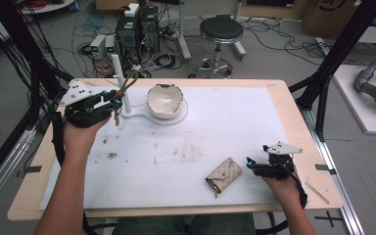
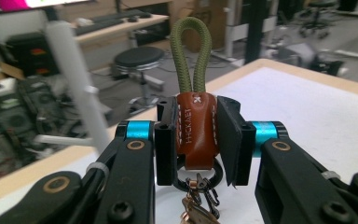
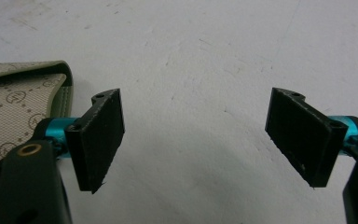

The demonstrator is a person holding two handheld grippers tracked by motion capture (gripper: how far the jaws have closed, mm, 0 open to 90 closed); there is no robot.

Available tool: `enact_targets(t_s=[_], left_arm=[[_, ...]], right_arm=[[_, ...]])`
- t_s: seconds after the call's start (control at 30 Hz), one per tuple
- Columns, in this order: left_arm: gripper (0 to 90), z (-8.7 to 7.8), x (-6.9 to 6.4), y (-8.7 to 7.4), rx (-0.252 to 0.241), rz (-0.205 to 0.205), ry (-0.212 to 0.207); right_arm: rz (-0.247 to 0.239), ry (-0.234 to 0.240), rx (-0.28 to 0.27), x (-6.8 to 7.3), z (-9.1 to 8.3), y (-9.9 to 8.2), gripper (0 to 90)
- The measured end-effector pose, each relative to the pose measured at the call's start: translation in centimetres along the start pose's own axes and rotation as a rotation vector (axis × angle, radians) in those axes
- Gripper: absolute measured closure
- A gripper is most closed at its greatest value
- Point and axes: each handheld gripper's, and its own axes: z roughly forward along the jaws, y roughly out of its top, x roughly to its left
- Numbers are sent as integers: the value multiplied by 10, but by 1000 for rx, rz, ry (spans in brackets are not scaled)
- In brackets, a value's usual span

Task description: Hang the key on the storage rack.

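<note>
one keychain (image 2: 193,123) in play: brown leather tab with white stitching, olive cord loop sticking up out of it, black ring and small metal clips hanging below. the left gripper (image 2: 196,140) has its pads clamped on the leather tab from both sides, cord loop upright above the pads. in the high view the left gripper (image 1: 108,100) is held up at the far left of the table, keychain (image 1: 122,90) at its tip, just beside the white post (image 1: 120,81) of a white stand. the stand's base (image 1: 139,116) runs right to a round plate carrying a cream bowl (image 1: 164,100) with a jagged, eggshell-like rim. bowl is near the left gripper, not touching it.

right gripper (image 1: 257,166) sits low at the near right of the white mat (image 1: 225,122), jaws wide apart, nothing between them; right gripper view shows bare mat between the pads (image 3: 98,140). a beige patterned wallet (image 1: 223,175) lies flat just left of it, its green-edged flap (image 3: 23,107) beside the left pad; contact can't be judged.

mat is scuffed with brown marks near the middle. wooden table edge (image 1: 293,112) frames it. a stool (image 1: 220,32) and cabled electronics stand on the floor beyond.
</note>
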Motion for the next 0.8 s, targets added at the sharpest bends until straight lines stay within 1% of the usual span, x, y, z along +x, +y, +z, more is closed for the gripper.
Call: enact_targets(t_s=[0.1, 0.2, 0.27, 0.37, 0.5, 0.57, 0.67, 0.8], left_arm=[[694, -4, 5, 3, -12, 1, 39], [694, -5, 8, 4, -17, 0, 63], [694, -6, 11, 3, -10, 5, 88], [694, -4, 16, 1, -4, -4, 109], [694, -2, 23, -3, 11, -16, 127], [694, 0, 26, -6, 17, -27, 130], [694, 2, 28, -10, 35, -32, 143], [694, 7, 33, -17, 47, -41, 143]], right_arm=[[2, -1, 1, 1, 0, 0, 199], [0, -2, -2, 1, -1, 1, 199], [0, -4, -4, 2, -1, 1, 199], [0, -5, -4, 1, -1, 1, 199], [4, -9, -4, -1, -2, 0, 199], [7, -8, -2, -1, -2, 0, 199], [5, -7, 0, -1, -1, -1, 199], [3, -2, 2, -1, 0, -1, 199]])
